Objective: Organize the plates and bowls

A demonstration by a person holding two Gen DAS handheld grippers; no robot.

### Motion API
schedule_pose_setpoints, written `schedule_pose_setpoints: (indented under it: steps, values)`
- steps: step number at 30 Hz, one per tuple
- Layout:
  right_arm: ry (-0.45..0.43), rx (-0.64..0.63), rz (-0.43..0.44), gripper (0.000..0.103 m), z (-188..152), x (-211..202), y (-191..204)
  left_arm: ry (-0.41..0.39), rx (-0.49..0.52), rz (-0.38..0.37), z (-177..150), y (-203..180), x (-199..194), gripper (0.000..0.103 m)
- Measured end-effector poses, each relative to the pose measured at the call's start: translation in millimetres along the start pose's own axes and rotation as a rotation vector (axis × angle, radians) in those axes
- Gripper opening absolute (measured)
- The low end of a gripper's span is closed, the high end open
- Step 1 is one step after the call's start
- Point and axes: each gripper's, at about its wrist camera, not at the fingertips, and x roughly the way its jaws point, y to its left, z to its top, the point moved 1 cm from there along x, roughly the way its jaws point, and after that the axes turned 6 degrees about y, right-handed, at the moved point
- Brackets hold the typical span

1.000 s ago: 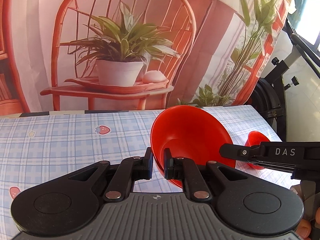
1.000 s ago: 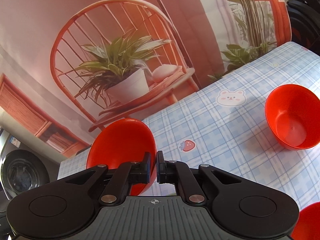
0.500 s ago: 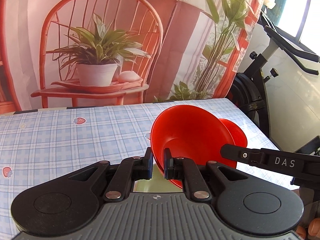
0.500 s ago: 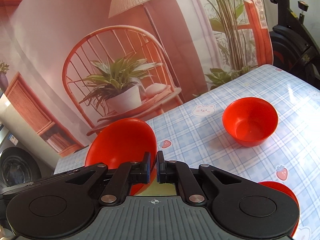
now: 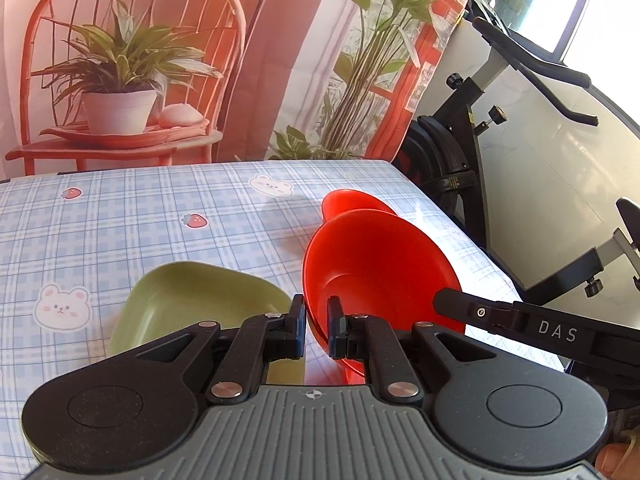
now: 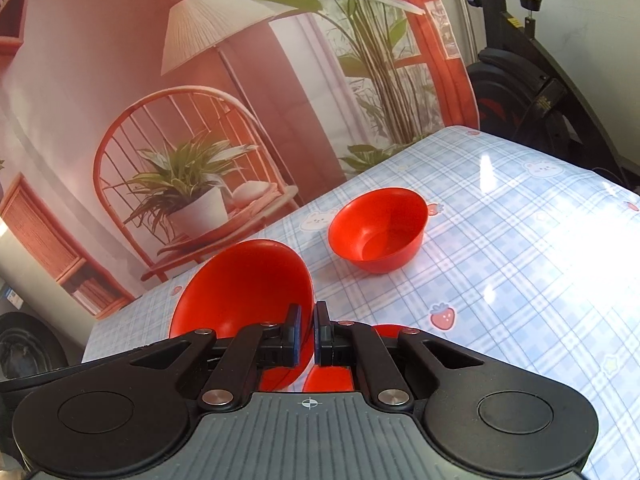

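My left gripper (image 5: 317, 330) is shut on the rim of a red bowl (image 5: 380, 276) and holds it tilted above the table. A green plate (image 5: 192, 304) lies on the cloth just below and left of it. Another red bowl (image 5: 352, 202) rests behind the held one. My right gripper (image 6: 307, 334) is shut on the rim of a second red bowl (image 6: 244, 288), also held tilted. A red bowl (image 6: 378, 228) stands upright on the table ahead of it. Something red (image 6: 328, 380) shows under the right gripper, mostly hidden.
The table has a blue checked cloth (image 5: 120, 216) with bears and strawberries. A printed backdrop of a chair and plants hangs behind it. An exercise bike (image 5: 500, 128) stands past the table's right edge. The right gripper's arm (image 5: 536, 330) crosses the left wrist view.
Both grippers have swung and dropped toward the table with their bowls. The green plate has come into the left view. The standing red bowl is now nearer the middle of the right view.
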Motion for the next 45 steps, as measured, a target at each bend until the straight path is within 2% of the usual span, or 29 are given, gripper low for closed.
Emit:
schedule_pose_setpoints:
  steps: [6, 14, 34, 38, 40, 42, 44, 45]
  values:
    - [0.009, 0.046, -0.029, 0.006, -12.3, -8.1, -34.9, 0.057, 0.025, -0.003, -13.1, -22.4, 21.9, 0.011]
    - [0.027, 0.112, -0.021, 0.006, -28.3, -6.9, -63.6, 0.096, 0.108, 0.048, -19.8, -41.0, 36.3, 0.012]
    - [0.041, 0.134, -0.014, 0.006, -39.1, 3.1, -85.2, 0.147, 0.187, 0.097, -28.8, -53.7, 56.3, 0.013]
    - [0.04, 0.133, -0.011, 0.007, -39.6, 3.2, -85.6, 0.148, 0.183, 0.094, -28.7, -53.3, 58.4, 0.018]
    - [0.039, 0.134, -0.012, 0.007, -39.6, 3.1, -85.3, 0.151, 0.178, 0.084, -28.5, -53.7, 58.1, 0.024]
    - [0.033, 0.132, -0.016, 0.008, -39.7, 2.5, -84.8, 0.145, 0.177, 0.079, -28.7, -54.9, 55.7, 0.042]
    - [0.021, 0.121, -0.025, 0.008, -39.5, 0.6, -83.5, 0.128, 0.181, 0.086, -28.5, -56.2, 52.3, 0.05]
    - [0.014, 0.112, -0.027, 0.008, -39.2, -0.5, -82.1, 0.127, 0.182, 0.087, -28.0, -56.0, 51.8, 0.05]
